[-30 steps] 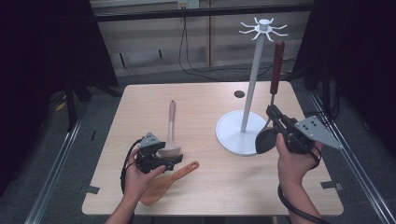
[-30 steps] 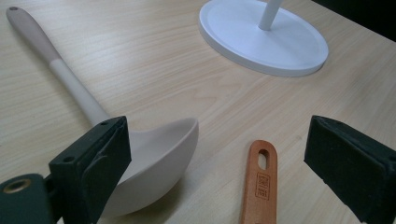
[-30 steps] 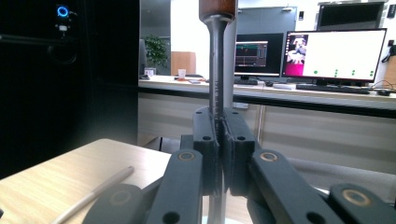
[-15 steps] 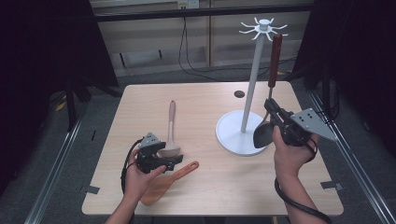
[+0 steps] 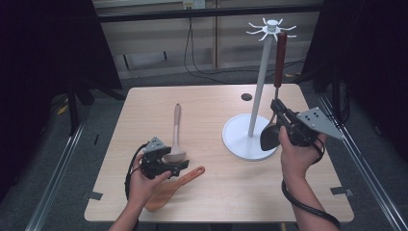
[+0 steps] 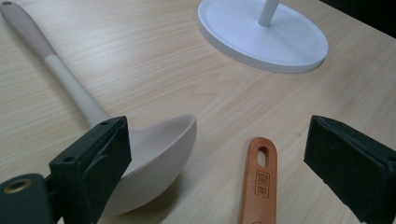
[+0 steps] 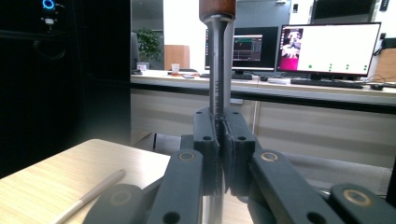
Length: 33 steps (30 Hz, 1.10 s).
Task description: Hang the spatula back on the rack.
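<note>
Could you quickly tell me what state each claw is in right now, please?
Left claw: open, holding nothing, low over the beige ladle and orange spatula.
Right claw: closed on the metal shaft of the brown-handled ladle, held upright beside the white rack.

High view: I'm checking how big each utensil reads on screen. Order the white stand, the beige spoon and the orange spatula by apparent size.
1. White stand, clearly largest.
2. and 3. Beige spoon and orange spatula: about alike. The left hand covers part of the spatula, so I won't rank them.
</note>
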Each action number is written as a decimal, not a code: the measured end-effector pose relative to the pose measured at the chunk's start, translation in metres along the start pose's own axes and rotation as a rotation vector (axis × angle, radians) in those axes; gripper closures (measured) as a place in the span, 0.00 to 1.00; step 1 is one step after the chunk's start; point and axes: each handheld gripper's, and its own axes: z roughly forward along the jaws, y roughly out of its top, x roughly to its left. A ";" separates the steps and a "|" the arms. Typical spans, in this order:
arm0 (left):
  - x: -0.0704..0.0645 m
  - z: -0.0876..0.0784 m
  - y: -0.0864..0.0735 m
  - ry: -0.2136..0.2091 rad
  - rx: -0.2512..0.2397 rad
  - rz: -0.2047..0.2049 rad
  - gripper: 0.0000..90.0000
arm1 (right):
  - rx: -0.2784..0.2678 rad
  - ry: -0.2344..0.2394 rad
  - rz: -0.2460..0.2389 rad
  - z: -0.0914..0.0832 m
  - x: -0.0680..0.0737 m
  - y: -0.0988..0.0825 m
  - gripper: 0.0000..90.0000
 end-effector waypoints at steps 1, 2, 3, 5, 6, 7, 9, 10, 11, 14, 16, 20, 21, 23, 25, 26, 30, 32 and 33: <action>0.000 0.000 0.000 -0.001 0.000 0.000 0.08 | 0.000 -0.001 -0.001 0.001 0.000 0.000 0.95; 0.000 0.000 0.000 -0.001 0.002 0.004 0.08 | 0.004 -0.011 -0.003 0.001 0.000 -0.001 0.95; 0.000 0.000 0.000 -0.001 0.002 0.004 0.08 | 0.004 -0.009 -0.001 0.002 0.000 -0.001 0.95; 0.000 0.000 0.000 -0.001 0.000 0.001 0.08 | 0.001 -0.010 0.005 0.002 0.000 -0.001 0.95; 0.000 0.000 0.000 0.000 0.000 0.001 0.08 | 0.001 -0.013 0.008 0.002 0.001 -0.002 0.95; 0.000 0.000 0.000 -0.001 0.000 0.002 0.08 | 0.003 -0.012 0.004 0.003 0.001 -0.002 0.95; 0.000 0.000 0.000 -0.001 0.000 -0.001 0.08 | 0.005 -0.016 0.006 0.005 0.001 -0.002 0.95; 0.000 0.000 0.000 0.000 0.000 0.000 0.08 | 0.004 -0.016 0.008 0.005 0.001 -0.002 0.95; 0.000 0.000 0.000 0.000 0.000 0.000 0.08 | 0.005 -0.018 0.009 0.006 0.001 -0.002 0.95; 0.000 0.000 0.000 0.000 -0.001 0.001 0.08 | 0.007 -0.023 0.014 0.009 0.002 -0.003 0.95; 0.001 0.000 0.000 -0.002 -0.003 -0.002 0.08 | 0.006 -0.024 0.021 0.010 0.002 -0.003 0.95; 0.001 0.000 0.000 0.000 -0.001 0.002 0.08 | 0.010 -0.026 0.024 0.013 0.002 -0.003 0.95; 0.000 -0.001 0.000 0.001 -0.001 0.002 0.08 | 0.009 -0.026 0.023 0.014 0.002 -0.003 0.95; 0.000 -0.001 0.000 -0.001 -0.001 0.002 0.08 | 0.015 -0.022 0.025 0.015 0.001 -0.003 0.95; 0.000 -0.001 0.000 0.000 -0.001 0.001 0.08 | 0.019 -0.019 0.023 0.017 0.000 -0.003 0.95; 0.000 0.000 0.000 0.000 0.000 0.002 0.08 | 0.022 -0.023 0.022 0.018 0.000 -0.003 0.95; 0.001 0.000 0.000 0.001 0.000 0.003 0.08 | 0.022 -0.015 0.021 0.022 -0.002 -0.005 0.95; 0.001 0.000 0.000 0.000 0.000 0.001 0.08 | 0.024 -0.015 0.019 0.024 -0.002 -0.005 0.95; 0.001 0.000 0.000 0.000 0.000 0.001 0.08 | 0.024 -0.015 0.019 0.024 -0.002 -0.005 0.95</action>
